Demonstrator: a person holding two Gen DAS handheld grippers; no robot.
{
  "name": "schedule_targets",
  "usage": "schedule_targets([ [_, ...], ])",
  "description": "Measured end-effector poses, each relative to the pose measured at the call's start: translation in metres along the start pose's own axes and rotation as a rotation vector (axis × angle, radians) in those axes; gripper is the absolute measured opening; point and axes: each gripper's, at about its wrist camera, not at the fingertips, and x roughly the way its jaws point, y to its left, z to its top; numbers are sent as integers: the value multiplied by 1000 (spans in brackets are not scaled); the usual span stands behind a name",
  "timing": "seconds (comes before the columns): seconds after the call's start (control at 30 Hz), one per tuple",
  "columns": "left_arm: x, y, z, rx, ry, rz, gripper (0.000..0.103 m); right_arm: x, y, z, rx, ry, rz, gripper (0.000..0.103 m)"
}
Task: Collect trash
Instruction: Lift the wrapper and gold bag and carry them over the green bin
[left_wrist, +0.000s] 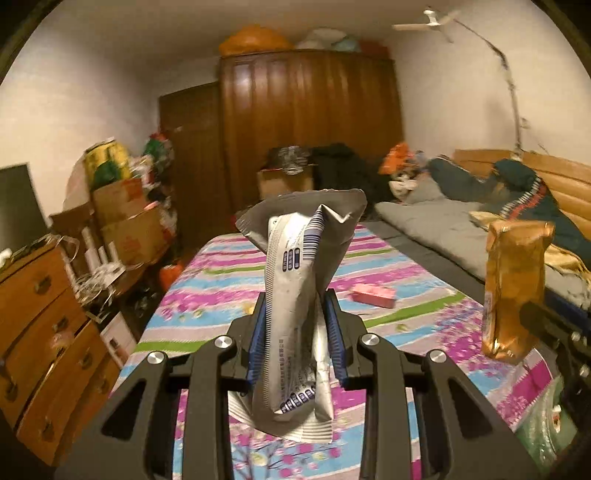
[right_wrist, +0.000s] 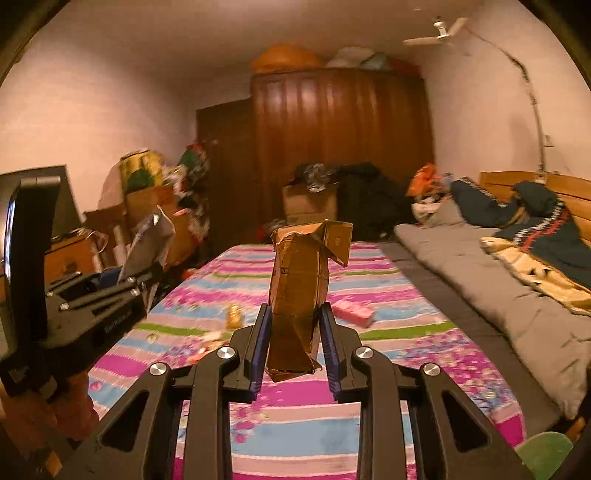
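Observation:
My left gripper (left_wrist: 295, 299) is shut on a crumpled silver snack wrapper (left_wrist: 299, 280) and holds it upright above the striped bedspread (left_wrist: 229, 273). My right gripper (right_wrist: 294, 314) is shut on a crumpled gold wrapper (right_wrist: 299, 288), also held above the bed. In the left wrist view the gold wrapper (left_wrist: 513, 288) shows at the right. In the right wrist view the left gripper (right_wrist: 144, 273) with the silver wrapper (right_wrist: 147, 243) shows at the left. A pink packet (left_wrist: 373, 295) (right_wrist: 352, 312) lies on the bedspread ahead. A small gold piece (right_wrist: 234, 315) and an orange scrap (right_wrist: 207, 343) lie left of it.
A grey mattress (right_wrist: 480, 273) with dark clothes (right_wrist: 532, 218) runs along the right. A wooden drawer chest (left_wrist: 48, 325) and stacked cardboard boxes (left_wrist: 125, 218) stand on the left. A brown wardrobe (left_wrist: 306, 122) fills the far wall. A green-tinted bag (left_wrist: 546, 432) sits at the lower right.

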Motion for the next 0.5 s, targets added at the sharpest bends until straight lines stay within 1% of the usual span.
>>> schedule_targets([
  [0.17,-3,-54,6,60,-16,-115,29,-30,-57,3,78,-10,-110,28],
  [0.27,-4,-90,7,87,-10,-193,29,-51,-88,2,118,-12,-174,28],
  [0.37,-5,-124,6,126,-10,-263,29,-76,-125,-2,156,-9,-259,28],
  [0.5,-7,-165,4,179,-3,-353,29,-111,-176,-15,231,7,-376,28],
])
